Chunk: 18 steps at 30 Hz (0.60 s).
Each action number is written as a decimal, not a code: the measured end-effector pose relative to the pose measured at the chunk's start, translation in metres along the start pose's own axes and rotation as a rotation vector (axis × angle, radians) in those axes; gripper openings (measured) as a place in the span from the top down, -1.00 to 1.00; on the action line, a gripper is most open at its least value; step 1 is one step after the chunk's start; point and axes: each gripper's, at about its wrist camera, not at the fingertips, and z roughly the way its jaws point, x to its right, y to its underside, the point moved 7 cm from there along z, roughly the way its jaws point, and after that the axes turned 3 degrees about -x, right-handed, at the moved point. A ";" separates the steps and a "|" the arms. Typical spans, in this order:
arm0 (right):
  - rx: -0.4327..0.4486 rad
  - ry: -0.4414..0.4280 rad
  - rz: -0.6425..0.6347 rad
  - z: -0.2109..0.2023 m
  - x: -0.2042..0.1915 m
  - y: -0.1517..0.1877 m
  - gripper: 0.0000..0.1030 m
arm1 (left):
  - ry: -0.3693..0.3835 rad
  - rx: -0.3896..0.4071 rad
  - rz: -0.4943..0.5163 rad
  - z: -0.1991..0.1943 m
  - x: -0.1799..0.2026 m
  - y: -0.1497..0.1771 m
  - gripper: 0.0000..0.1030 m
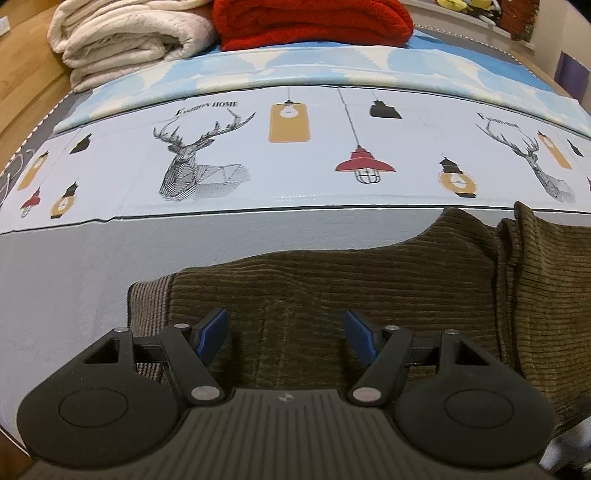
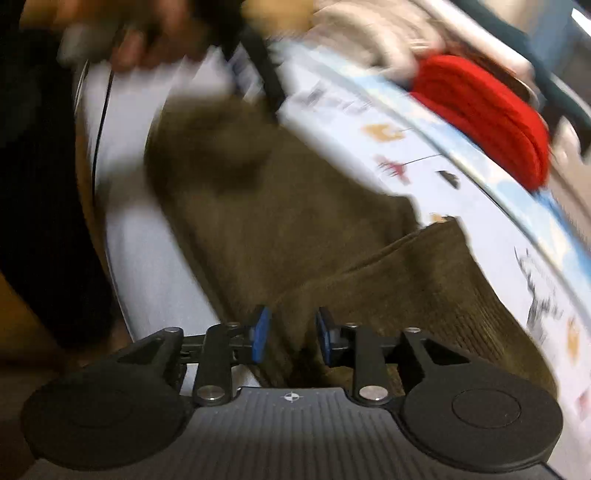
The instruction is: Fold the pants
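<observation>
Dark olive-brown corduroy pants [image 1: 332,291] lie on the grey part of the bed cover, with a lighter striped waistband [image 1: 147,310] at the left. My left gripper [image 1: 286,338] is open just above the pants near the waistband, holding nothing. In the blurred right wrist view the pants [image 2: 280,229] lie bunched with a raised fold. My right gripper [image 2: 291,336] has its blue pads [image 2: 260,334] partly apart around that fold of cloth; whether they pinch it is unclear.
A patterned sheet with deer and lamp prints [image 1: 295,147] covers the bed beyond the pants. A folded cream blanket [image 1: 125,40] and a red blanket [image 1: 314,22] are stacked at the far side. The person's hand [image 2: 147,40] shows at the upper left of the right wrist view.
</observation>
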 end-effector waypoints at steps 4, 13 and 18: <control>0.070 0.049 0.284 -0.034 0.059 0.003 0.24 | 0.005 -0.003 0.010 0.002 0.010 -0.003 -0.45; -0.290 0.214 0.379 -0.028 0.104 0.112 0.24 | 0.037 0.003 0.070 0.004 0.053 -0.012 -0.45; -0.163 0.281 0.550 -0.065 0.134 0.127 0.25 | 0.080 0.009 0.081 0.003 0.080 -0.017 -0.45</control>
